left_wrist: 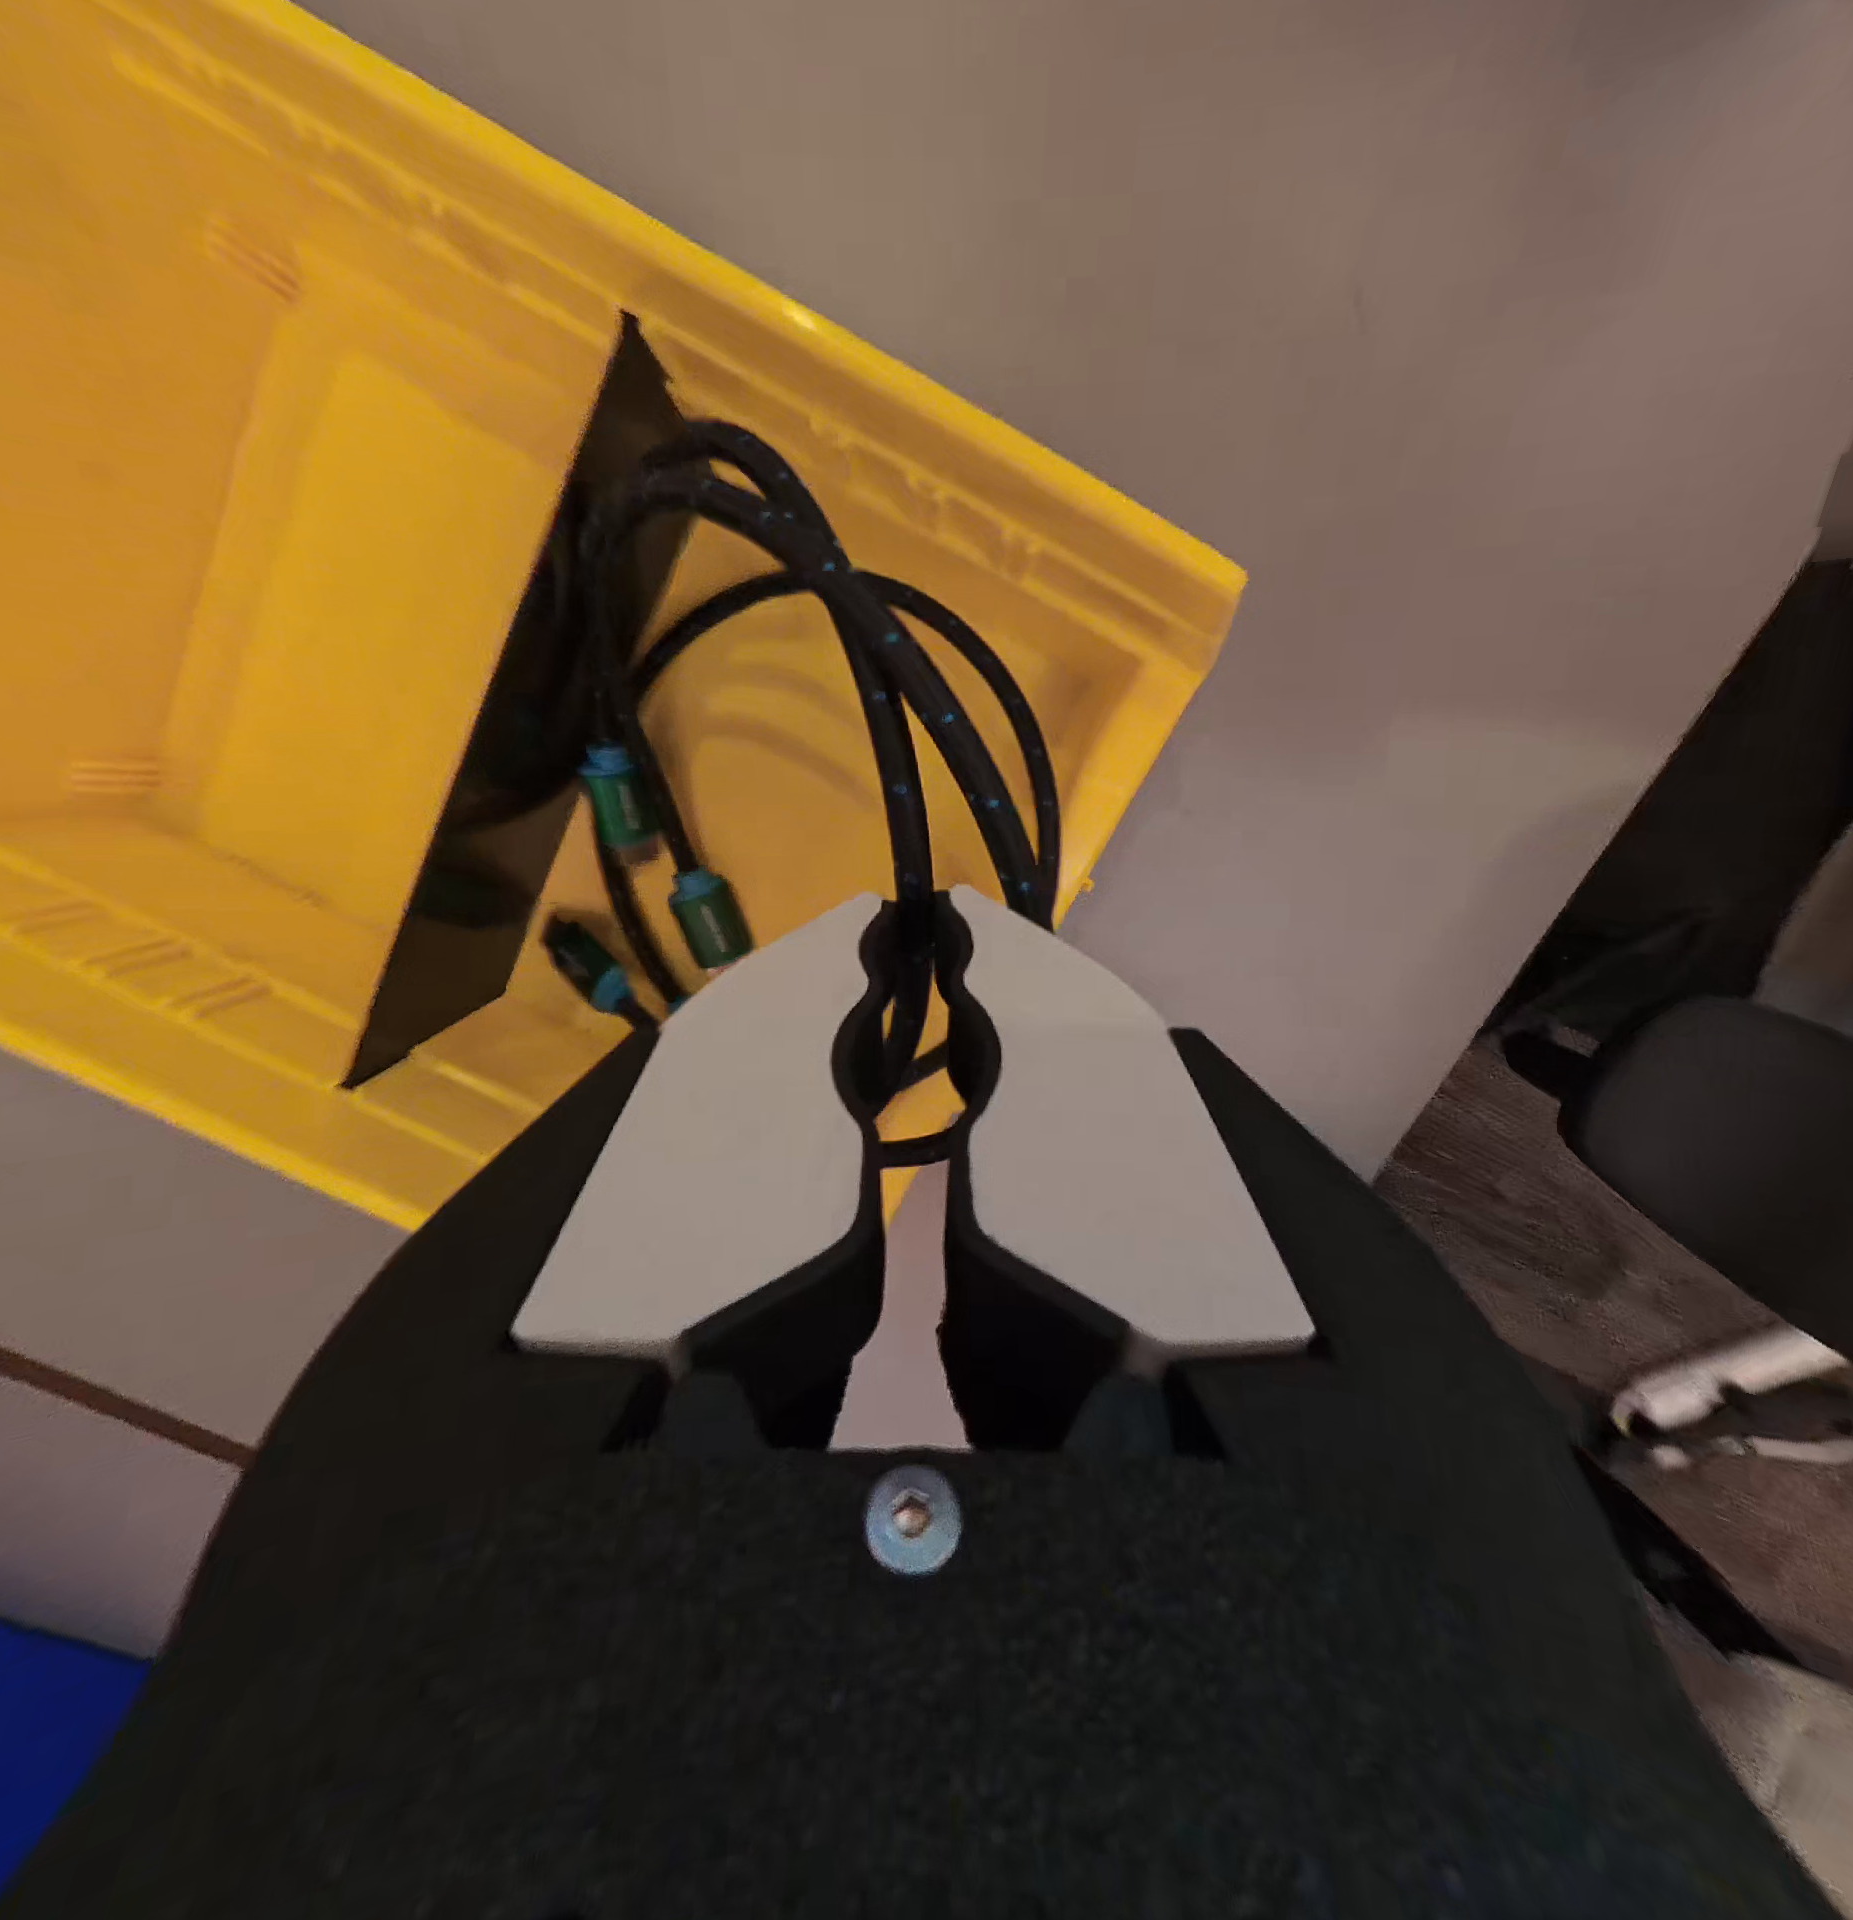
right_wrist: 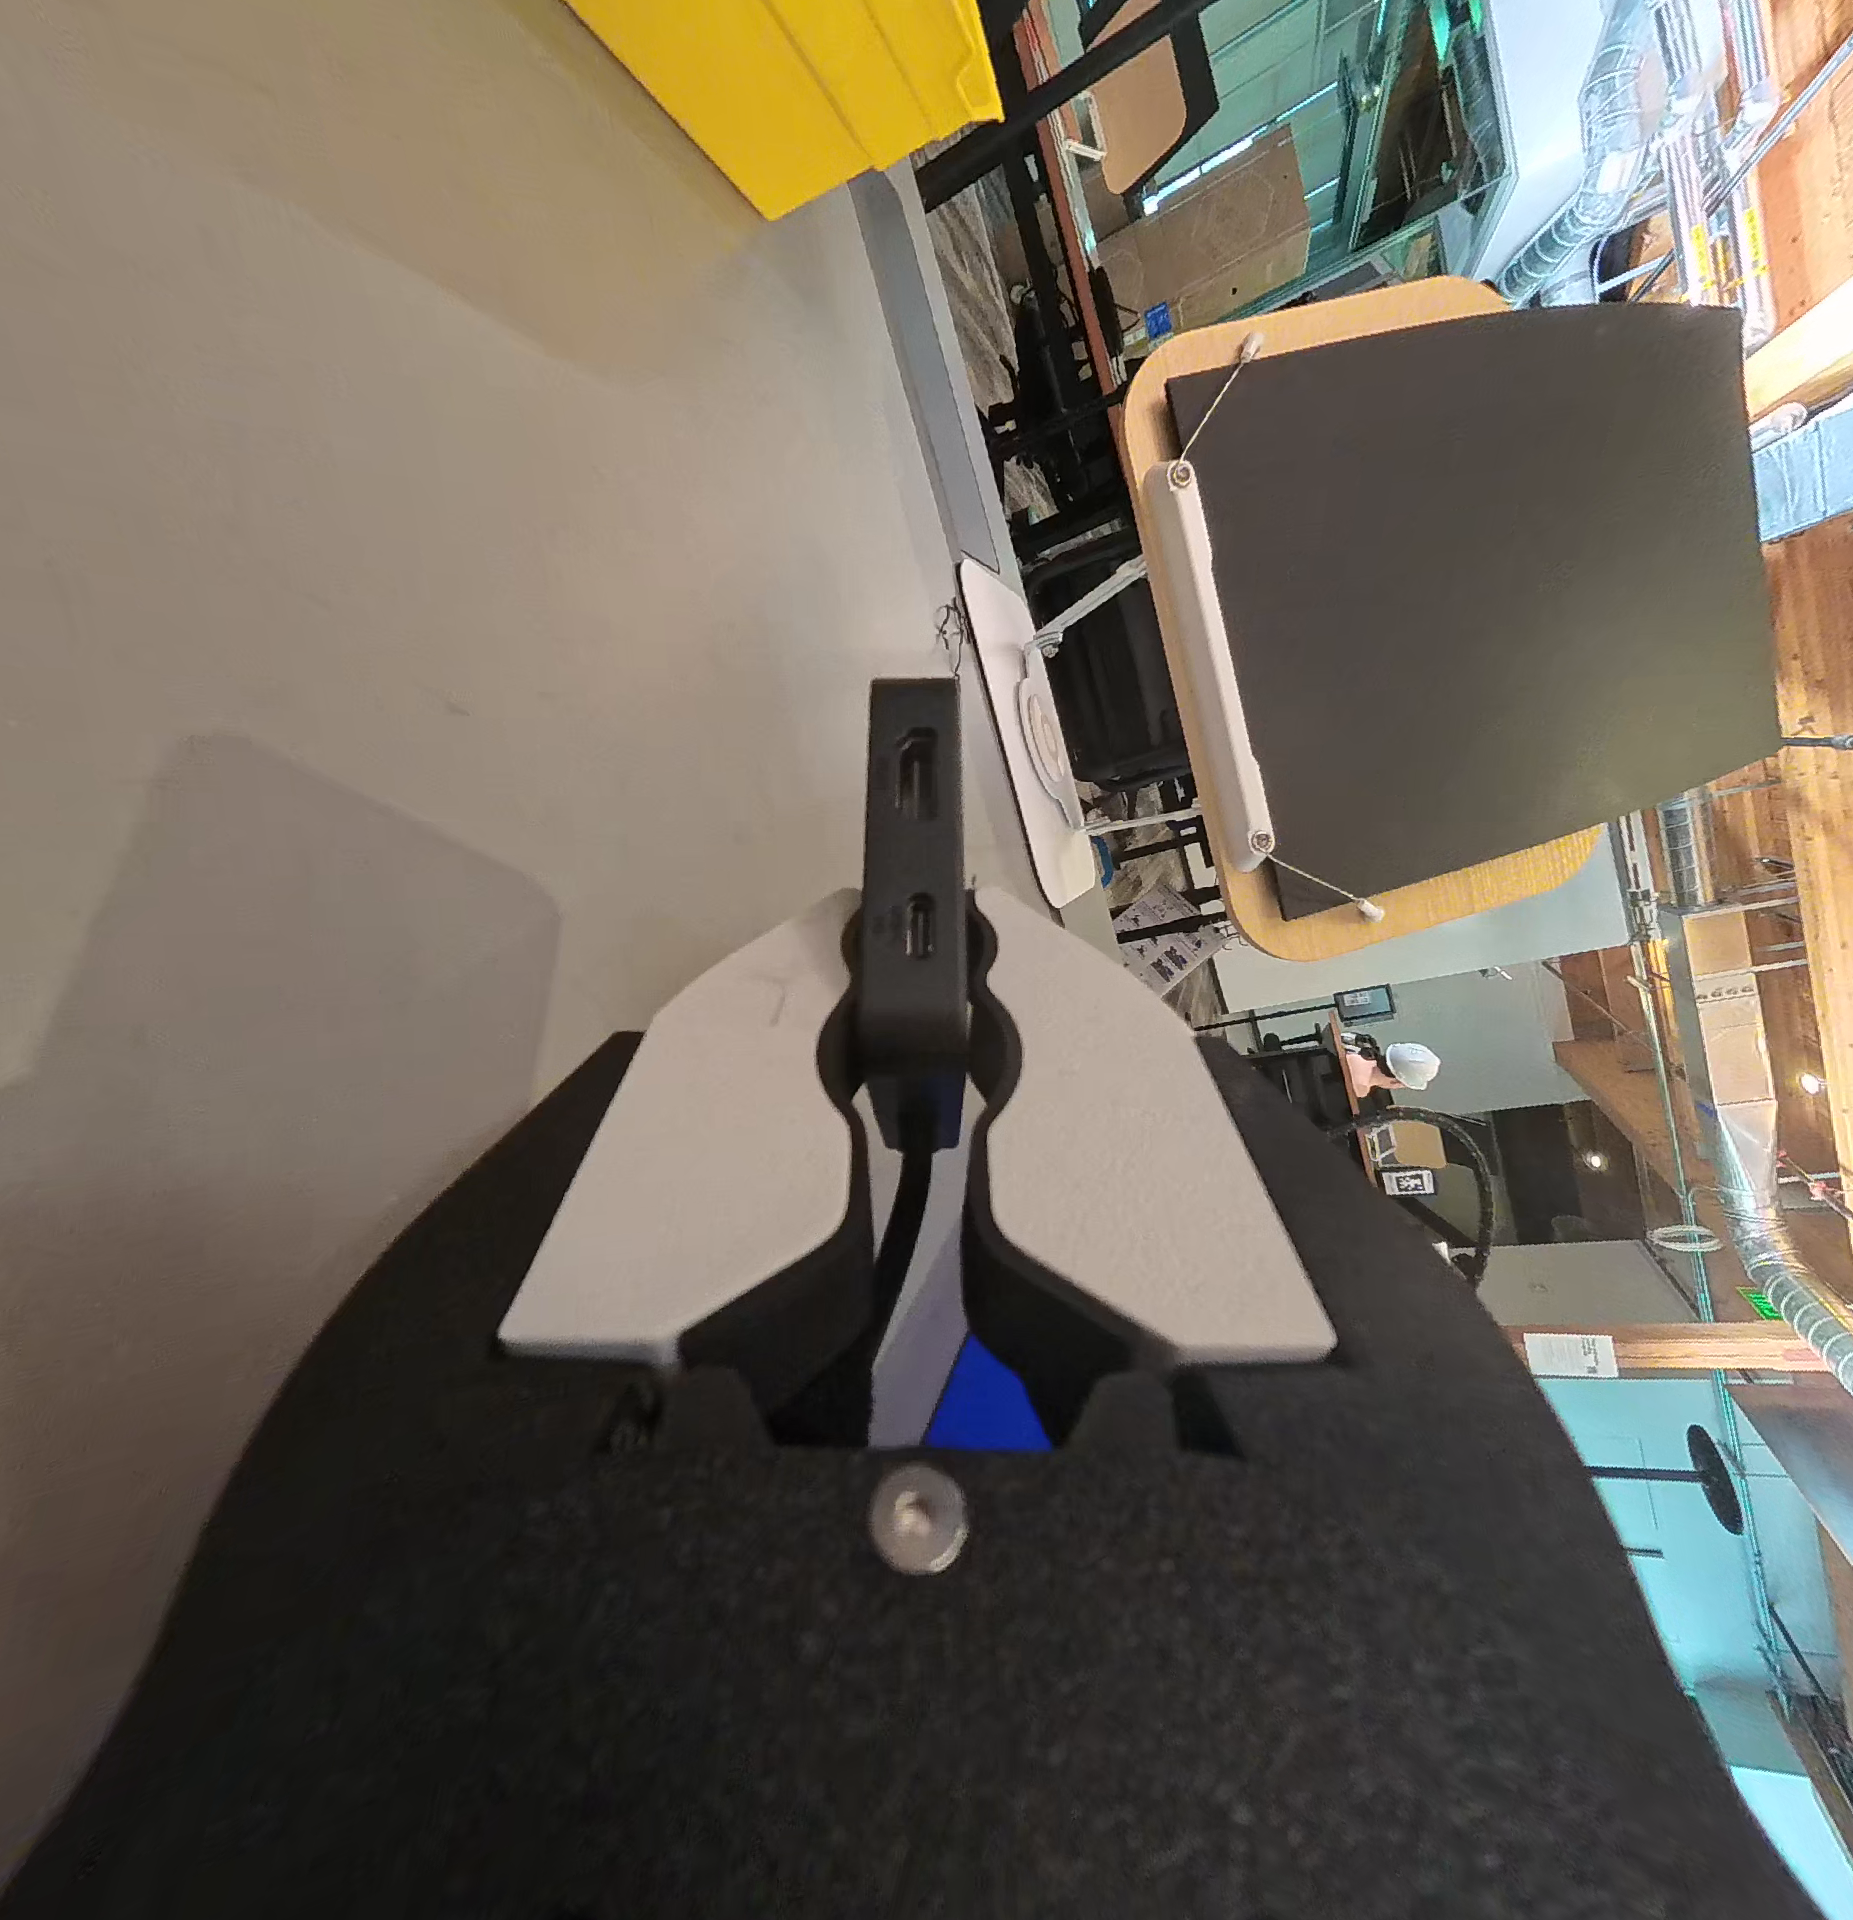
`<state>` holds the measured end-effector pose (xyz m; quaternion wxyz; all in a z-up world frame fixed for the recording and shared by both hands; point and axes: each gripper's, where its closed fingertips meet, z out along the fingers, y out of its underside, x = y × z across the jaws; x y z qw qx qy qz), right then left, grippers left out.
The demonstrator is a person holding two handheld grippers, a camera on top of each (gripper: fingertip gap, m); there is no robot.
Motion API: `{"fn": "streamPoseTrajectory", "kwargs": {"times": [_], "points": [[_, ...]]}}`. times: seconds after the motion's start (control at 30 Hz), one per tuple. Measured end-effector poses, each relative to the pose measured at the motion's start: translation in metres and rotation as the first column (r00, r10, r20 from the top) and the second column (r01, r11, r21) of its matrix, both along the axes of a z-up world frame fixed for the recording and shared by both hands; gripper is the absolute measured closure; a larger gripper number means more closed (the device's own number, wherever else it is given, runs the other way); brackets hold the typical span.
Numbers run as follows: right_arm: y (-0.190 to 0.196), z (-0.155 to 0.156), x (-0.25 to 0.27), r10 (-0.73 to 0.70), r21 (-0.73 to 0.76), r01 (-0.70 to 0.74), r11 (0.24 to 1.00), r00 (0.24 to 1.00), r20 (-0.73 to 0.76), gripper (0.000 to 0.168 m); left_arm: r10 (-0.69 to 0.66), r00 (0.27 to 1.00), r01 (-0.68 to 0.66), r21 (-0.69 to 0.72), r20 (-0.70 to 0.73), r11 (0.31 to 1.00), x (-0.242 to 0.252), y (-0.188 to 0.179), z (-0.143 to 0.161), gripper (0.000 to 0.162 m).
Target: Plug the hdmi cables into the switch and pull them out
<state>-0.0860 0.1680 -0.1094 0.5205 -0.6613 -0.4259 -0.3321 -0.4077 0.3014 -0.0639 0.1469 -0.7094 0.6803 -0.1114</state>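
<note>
Cables (left_wrist: 927, 665), black braided with blue flecks, looped and pinched mid-run in the left tongs (left_wrist: 917, 914), closed on the bundle above the yellow bin (left_wrist: 278, 540); green plugs (left_wrist: 709, 920) dangle loose inside it. Light, floppy, grippy sheath; better taken at a rigid plug shell for insertion, judging by slack. Switch (right_wrist: 917, 831), small black box, clamped edge-on in the right tongs (right_wrist: 917, 971) over the bench (right_wrist: 382, 468), ports facing out; light, stiff, smooth, could twist under push.

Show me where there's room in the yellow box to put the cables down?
The wide bare floor of the yellow bin, left of the black divider, is free. Right of the divider is crowded with cable loops and green plugs.
</note>
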Motion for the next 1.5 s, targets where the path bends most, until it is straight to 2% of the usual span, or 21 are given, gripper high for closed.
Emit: {"fn": "streamPoseTrajectory", "kwargs": {"times": [0.2,0.3,0.4,0.47,0.53,0.6,0.73,0.83,0.97,1.1,1.2,1.27,1.37,1.5], "points": [[0.000,0.000,-0.001,0.005,-0.001,-0.005,1.000,1.000,-0.005,0.155,0.064,0.939,-0.077,0.025,0.337,0.997,0.007,0.009,0.062,0.156],[0.000,0.000,-0.003,0.010,0.000,-0.010,1.000,1.000,0.006,0.154,0.102,0.895,-0.173,0.126,0.435,0.977,0.003,0.025,0.086,0.156],[0.000,-0.001,-0.005,0.012,-0.002,-0.012,1.000,1.000,0.011,0.154,0.110,0.801,-0.227,0.129,0.589,0.965,0.002,0.027,0.120,0.156],[0.000,-0.001,-0.006,0.014,-0.001,-0.014,1.000,1.000,0.015,0.154,0.162,0.706,-0.251,0.029,0.690,0.968,-0.001,0.030,0.135,0.157],[0.000,-0.001,-0.006,0.015,-0.001,-0.015,1.000,1.000,0.015,0.154,0.285,0.581,-0.261,-0.157,0.762,0.952,-0.002,0.035,0.140,0.156],[0.000,-0.001,-0.006,0.014,-0.002,-0.014,1.000,1.000,0.016,0.154,0.411,0.462,-0.203,-0.358,0.786,0.911,0.002,0.035,0.135,0.156],[0.000,-0.001,-0.007,0.016,-0.003,-0.016,1.000,1.000,0.019,0.154,0.598,0.327,-0.109,-0.599,0.732,0.793,0.005,0.037,0.101,0.156],[0.000,0.000,-0.008,0.017,-0.002,-0.017,1.000,1.000,0.024,0.154,0.688,0.269,-0.120,-0.685,0.674,0.719,-0.003,0.047,0.073,0.156],[-0.001,-0.001,-0.007,0.016,-0.001,-0.016,1.000,1.000,0.027,0.155,0.734,0.290,-0.231,-0.699,0.614,0.676,-0.017,0.054,0.044,0.156],[0.001,-0.004,-0.006,0.015,-0.013,-0.014,1.000,1.000,0.023,0.154,0.728,0.421,-0.423,-0.593,0.541,0.685,-0.029,0.057,0.019,0.156],[0.002,-0.006,-0.008,0.017,-0.017,-0.016,1.000,0.999,0.027,0.155,0.707,0.529,-0.549,-0.446,0.469,0.706,-0.039,0.061,0.000,0.156],[0.002,-0.006,-0.009,0.019,-0.018,-0.018,1.000,0.999,0.027,0.155,0.680,0.586,-0.585,-0.351,0.439,0.731,-0.043,0.062,-0.005,0.156],[0.002,-0.006,-0.008,0.017,-0.019,-0.016,1.000,0.999,0.033,0.155,0.654,0.588,-0.594,-0.295,0.476,0.749,-0.048,0.062,0.009,0.150],[0.002,-0.008,-0.004,0.007,-0.024,-0.006,1.000,1.000,0.028,0.155,0.627,0.546,-0.587,-0.280,0.555,0.760,-0.060,0.066,0.050,0.139]]}}
